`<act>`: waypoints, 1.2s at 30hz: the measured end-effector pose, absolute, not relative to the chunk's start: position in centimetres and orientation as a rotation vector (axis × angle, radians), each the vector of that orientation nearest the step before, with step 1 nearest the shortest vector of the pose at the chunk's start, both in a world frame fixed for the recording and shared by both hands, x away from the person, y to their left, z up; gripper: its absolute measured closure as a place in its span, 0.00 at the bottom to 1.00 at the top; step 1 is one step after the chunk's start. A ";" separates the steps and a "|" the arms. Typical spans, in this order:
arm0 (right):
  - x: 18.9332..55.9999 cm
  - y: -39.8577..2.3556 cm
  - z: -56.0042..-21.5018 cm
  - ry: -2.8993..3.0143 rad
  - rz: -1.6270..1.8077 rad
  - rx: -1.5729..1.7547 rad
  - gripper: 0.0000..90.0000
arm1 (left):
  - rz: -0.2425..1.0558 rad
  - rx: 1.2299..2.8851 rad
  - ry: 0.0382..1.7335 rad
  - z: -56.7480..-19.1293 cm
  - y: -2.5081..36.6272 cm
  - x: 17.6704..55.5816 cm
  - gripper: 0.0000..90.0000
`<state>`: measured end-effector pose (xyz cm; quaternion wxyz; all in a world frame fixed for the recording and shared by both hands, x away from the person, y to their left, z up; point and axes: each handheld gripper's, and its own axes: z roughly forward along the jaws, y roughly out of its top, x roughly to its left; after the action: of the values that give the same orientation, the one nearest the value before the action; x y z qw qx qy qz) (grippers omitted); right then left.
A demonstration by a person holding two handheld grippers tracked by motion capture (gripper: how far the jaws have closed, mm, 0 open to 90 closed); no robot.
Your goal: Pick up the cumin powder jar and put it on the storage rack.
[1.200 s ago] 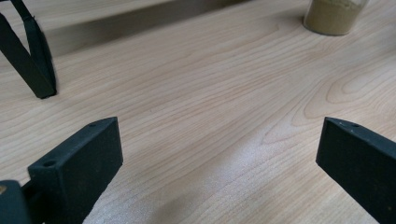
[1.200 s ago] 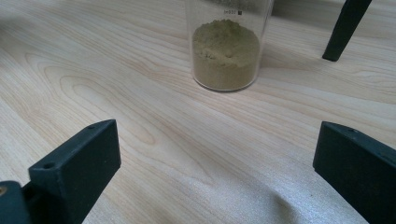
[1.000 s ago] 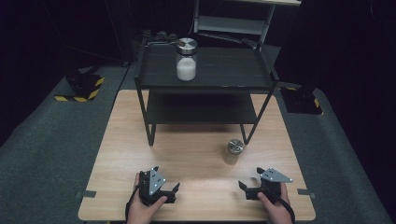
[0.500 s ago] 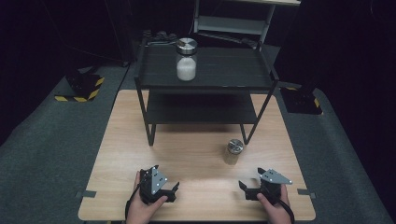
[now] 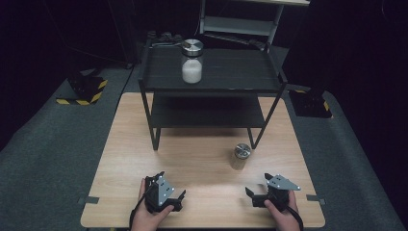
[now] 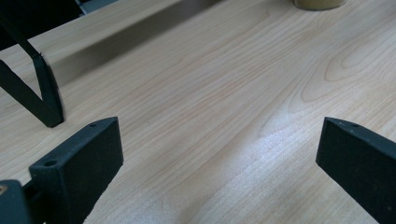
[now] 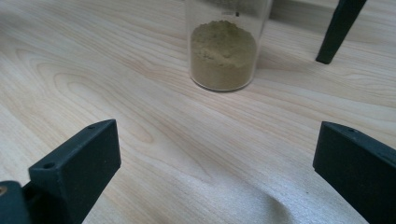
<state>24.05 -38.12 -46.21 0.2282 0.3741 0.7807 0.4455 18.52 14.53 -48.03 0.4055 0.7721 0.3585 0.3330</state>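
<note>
- The right gripper [image 5: 254,196] is wide open and holds nothing.
- The jar of brown powder [image 7: 223,46] stands just past it, near the rack's [image 5: 211,86] right leg.
- The left gripper [image 5: 179,198] is open too.
- Nothing is picked up yet.

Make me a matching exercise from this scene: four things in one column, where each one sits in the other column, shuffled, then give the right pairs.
Things:
1. jar of white powder
2. jar of tan powder
3. left gripper
4. right gripper

Places:
A. near table edge, at the left of the high view
B. top shelf of the black rack
C. near table edge, at the right of the high view
D. on the table, by the rack's front right leg

Pairs: 1-B, 2-D, 3-A, 4-C
</note>
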 end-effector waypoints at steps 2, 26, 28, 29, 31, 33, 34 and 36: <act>24.1 -38.2 -46.2 2.150 1.233 1.035 0.01 | 0.842 1.965 0.898 -47.9 14.4 18.6 0.01; 23.0 -38.1 -45.9 2.093 1.264 1.029 0.01 | 0.767 1.891 0.946 -48.1 15.8 18.8 0.01; 22.8 -38.1 -45.8 2.085 1.274 1.026 0.01 | 0.764 1.892 0.944 -48.1 15.8 18.8 0.01; 22.8 -38.1 -45.8 2.082 1.279 1.025 0.01 | 0.761 1.895 0.944 -48.0 15.8 18.9 0.01; 22.6 -38.1 -45.6 2.075 1.290 1.026 0.01 | 0.751 1.892 0.946 -48.0 16.0 19.0 0.01; 22.4 -38.1 -45.5 2.068 1.307 1.017 0.00 | 0.742 1.890 0.948 -48.0 16.1 19.1 0.01; 22.2 -38.1 -45.4 2.064 1.310 1.014 0.00 | 0.734 1.887 0.950 -48.0 16.2 19.1 0.01; 21.9 -38.0 -45.1 2.052 1.317 1.003 0.00 | 0.729 1.884 0.957 -48.0 16.3 19.2 0.01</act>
<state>21.94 -37.97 -45.11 0.2500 0.3684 0.7536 0.4836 19.19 16.30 -47.97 0.4378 0.7576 0.3851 0.2932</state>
